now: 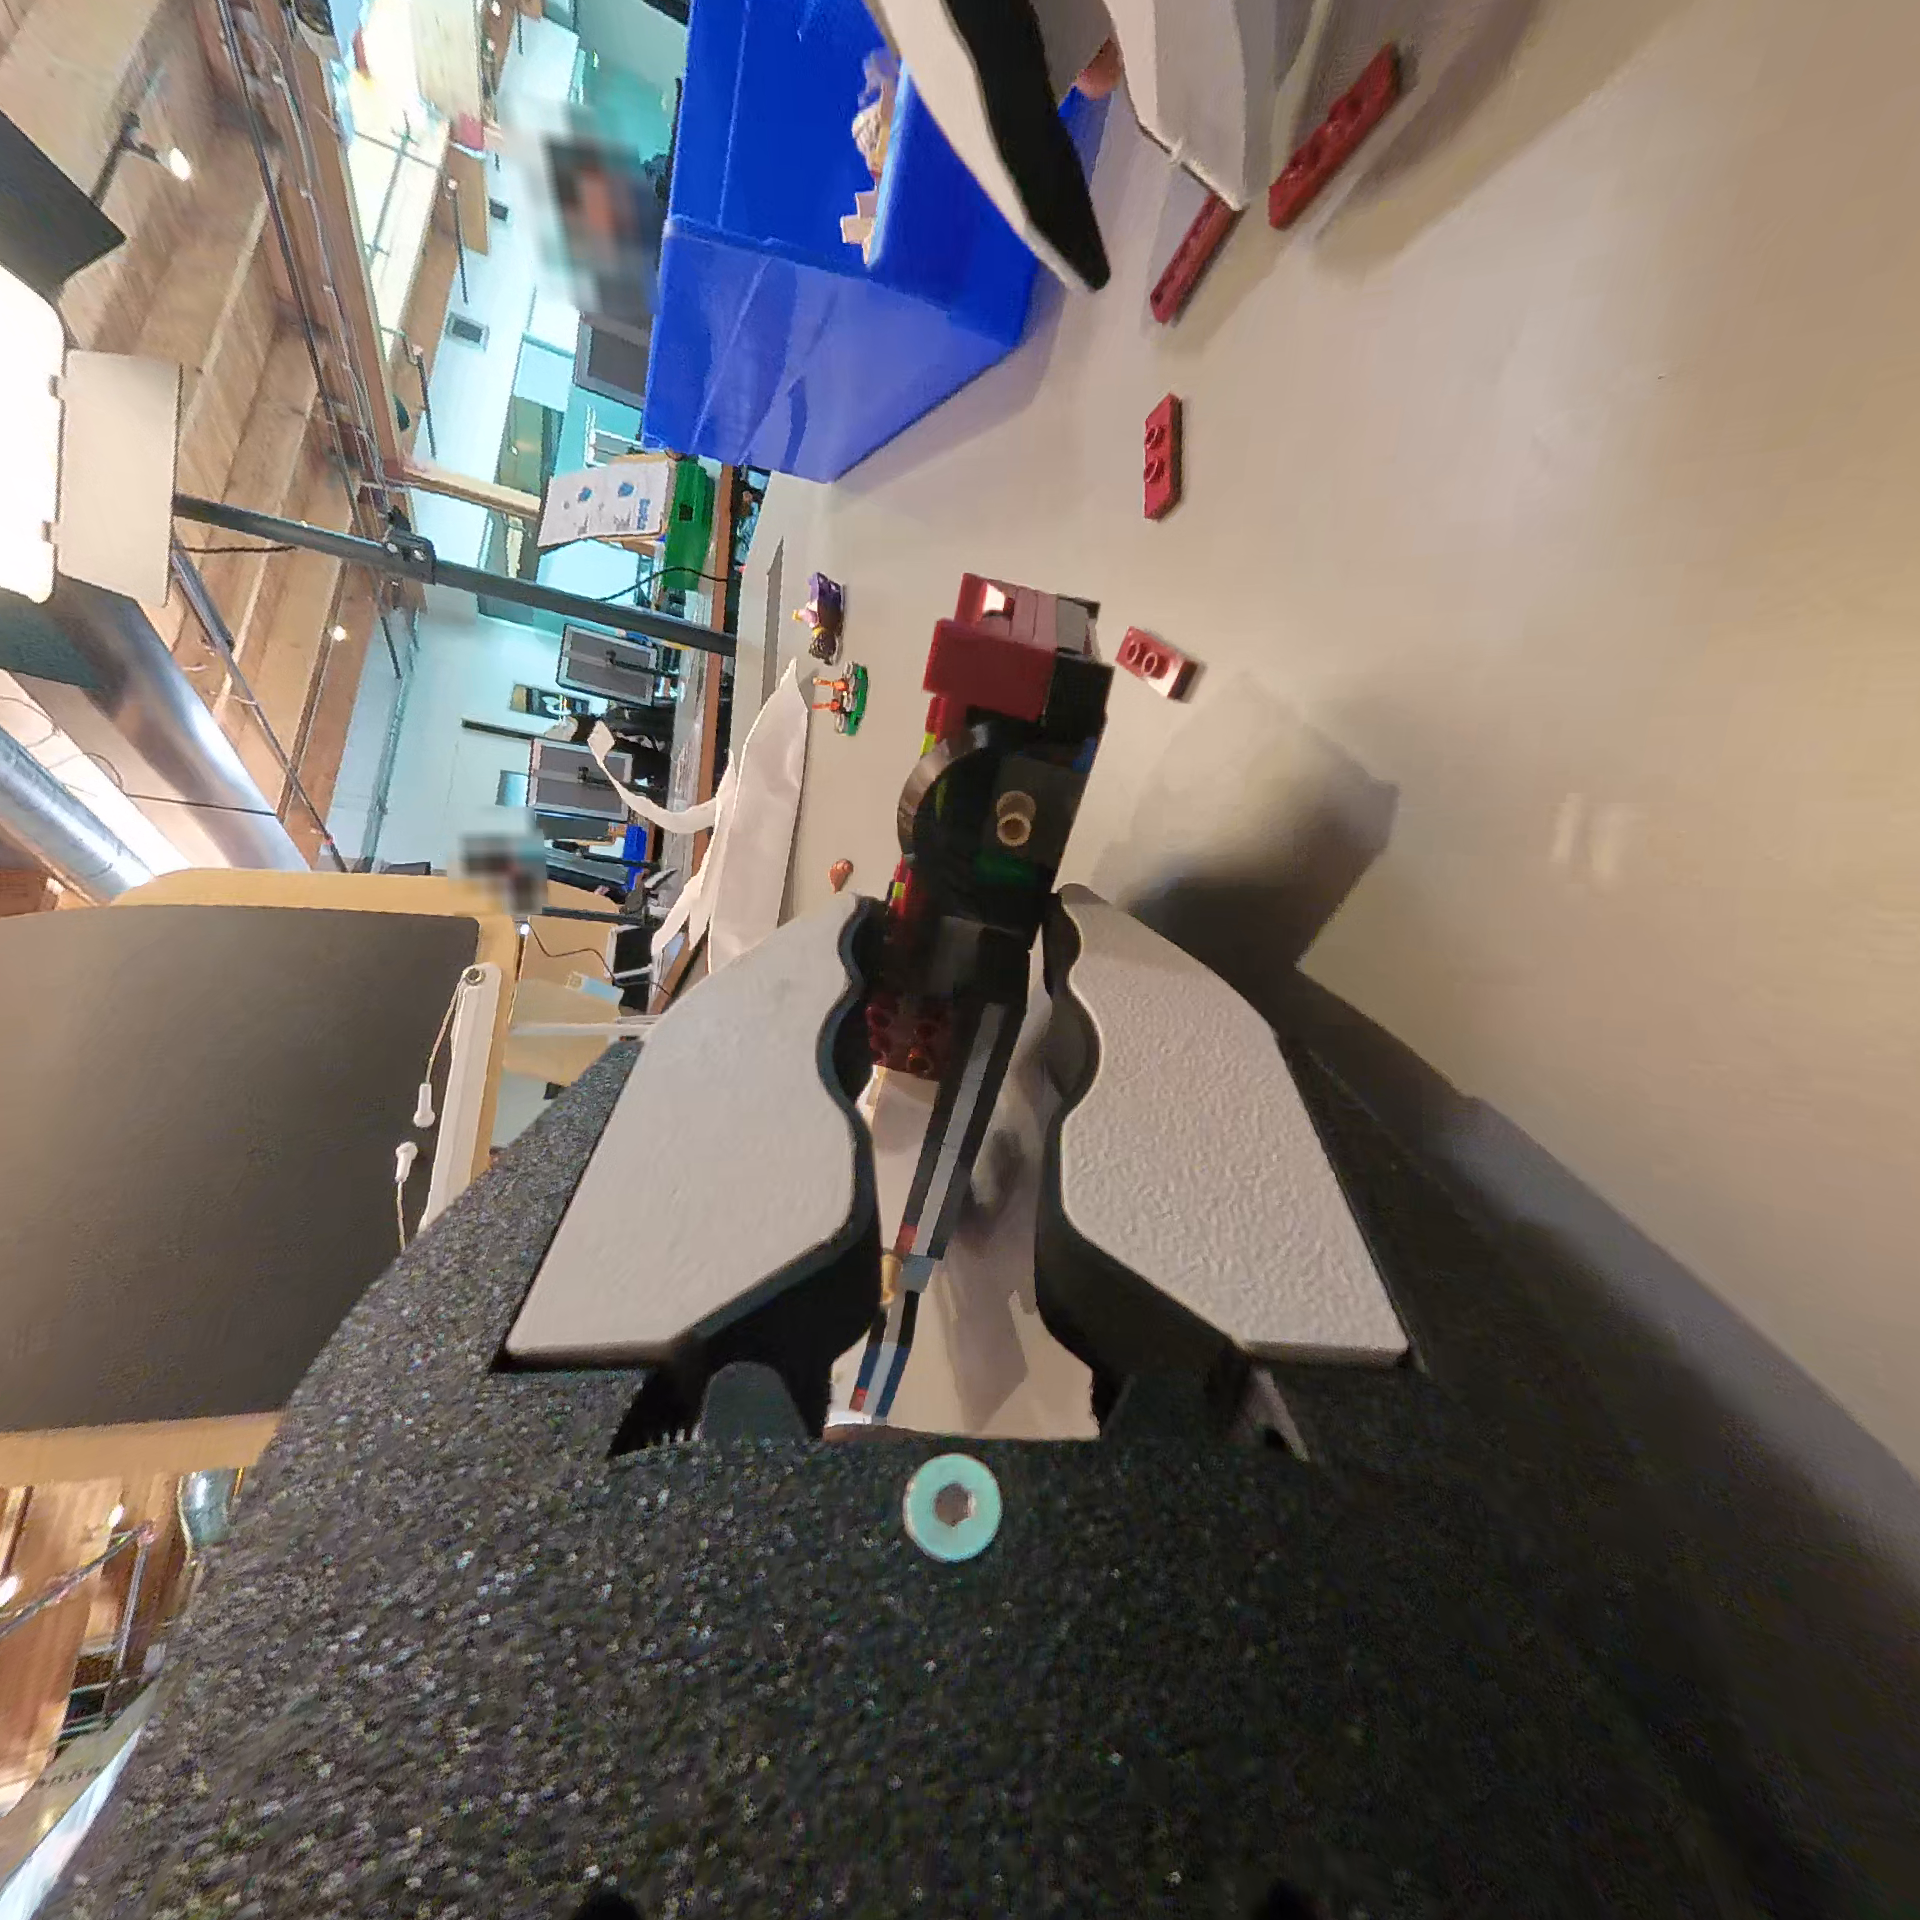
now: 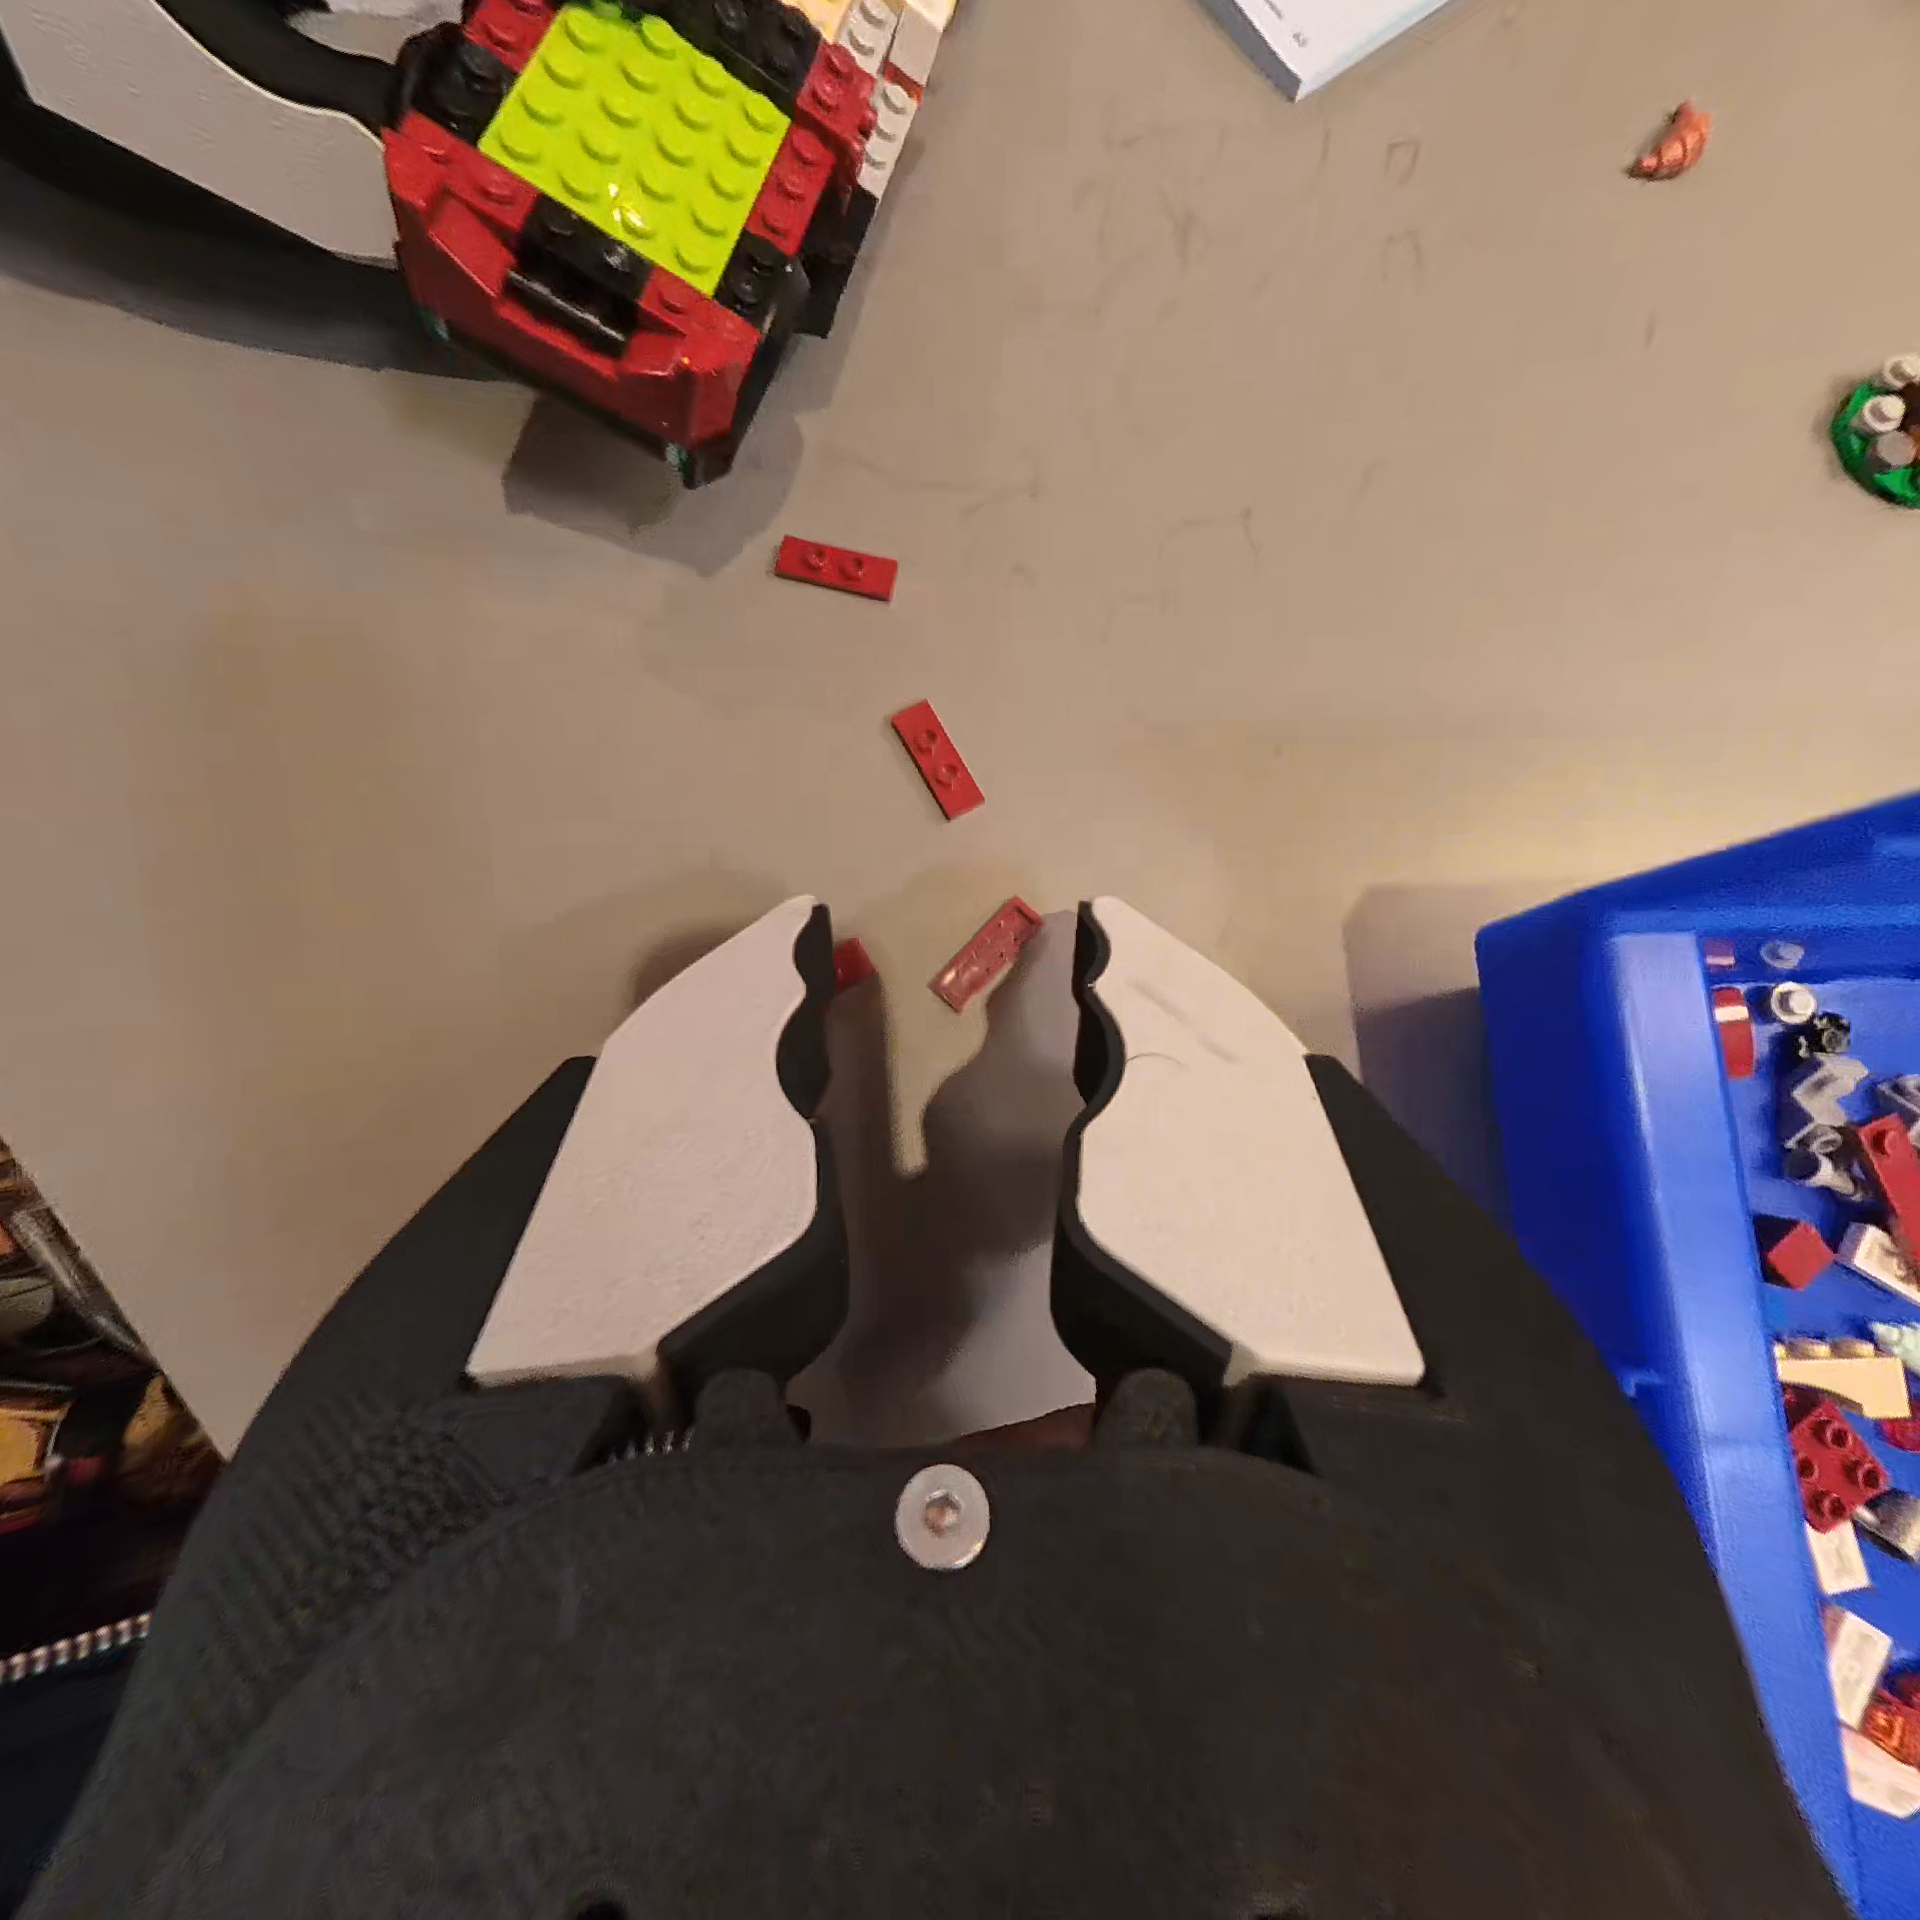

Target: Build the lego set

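Observation:
My left gripper [image 1: 961, 909] is shut on a brick-built model [image 1: 1003, 790] of dark red, black and lime bricks, with one pad on each side of it. The right wrist view shows this model [image 2: 623, 208] at the top left, tilted over its shadow, with a left-gripper finger [image 2: 208, 135] behind it. My right gripper [image 2: 951, 920] is open just above the grey table [image 2: 1247, 582]. A dark red plate [image 2: 987, 954] lies upside down between its tips, touching neither pad. A second red piece [image 2: 852, 961] lies at the left fingertip. The right gripper's fingers [image 1: 1018, 135] show at the top of the left wrist view.
Two more red plates [image 2: 836, 568] [image 2: 937, 758] lie ahead of my right gripper. A blue bin [image 2: 1621, 1143] with several loose bricks stands at the right. A green round piece [image 2: 1881, 442], a small brown piece [image 2: 1673, 145] and a booklet [image 2: 1320, 31] lie farther off. Spacing between my two grippers at the tips: around 12 cm.

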Motion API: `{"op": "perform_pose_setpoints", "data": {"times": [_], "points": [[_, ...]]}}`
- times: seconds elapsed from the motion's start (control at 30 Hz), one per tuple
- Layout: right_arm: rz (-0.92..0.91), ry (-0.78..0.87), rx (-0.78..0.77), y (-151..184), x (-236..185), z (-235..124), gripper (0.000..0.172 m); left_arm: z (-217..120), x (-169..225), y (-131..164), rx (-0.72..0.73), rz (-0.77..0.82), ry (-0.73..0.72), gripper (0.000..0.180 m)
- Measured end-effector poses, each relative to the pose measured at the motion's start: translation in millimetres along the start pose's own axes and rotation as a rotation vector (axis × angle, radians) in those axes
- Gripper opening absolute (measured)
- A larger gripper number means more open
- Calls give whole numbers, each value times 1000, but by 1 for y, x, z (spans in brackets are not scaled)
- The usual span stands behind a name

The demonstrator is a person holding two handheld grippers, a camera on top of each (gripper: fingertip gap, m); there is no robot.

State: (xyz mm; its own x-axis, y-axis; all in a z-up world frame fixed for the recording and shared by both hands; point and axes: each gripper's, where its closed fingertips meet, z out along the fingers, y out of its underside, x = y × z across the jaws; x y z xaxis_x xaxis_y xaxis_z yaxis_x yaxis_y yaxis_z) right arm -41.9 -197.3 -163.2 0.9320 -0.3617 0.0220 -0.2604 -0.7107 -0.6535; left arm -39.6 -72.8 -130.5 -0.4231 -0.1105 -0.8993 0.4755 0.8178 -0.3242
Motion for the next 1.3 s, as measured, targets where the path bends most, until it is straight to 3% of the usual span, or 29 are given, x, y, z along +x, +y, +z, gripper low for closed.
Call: {"op": "perform_pose_setpoints", "data": {"times": [0.17,0.43,0.57,0.63,1.0,1.3], "points": [[-104,-4,10,-11,4,7,40,1,7,-3,11,30,-4,31],[-219,-155,-87,-22,-4,32,38,-10,11,0,22,44,-32,31],[-216,-212,-119,-21,-7,33,26,-11,10,0,24,41,-38,33],[-222,-223,-124,-22,-8,34,9,-11,11,0,26,39,-38,32],[-240,-239,-93,-34,-8,35,8,-15,7,4,48,-38,-45,49],[-268,-293,18,-69,-18,34,8,-15,8,7,49,-72,-30,51]]}}
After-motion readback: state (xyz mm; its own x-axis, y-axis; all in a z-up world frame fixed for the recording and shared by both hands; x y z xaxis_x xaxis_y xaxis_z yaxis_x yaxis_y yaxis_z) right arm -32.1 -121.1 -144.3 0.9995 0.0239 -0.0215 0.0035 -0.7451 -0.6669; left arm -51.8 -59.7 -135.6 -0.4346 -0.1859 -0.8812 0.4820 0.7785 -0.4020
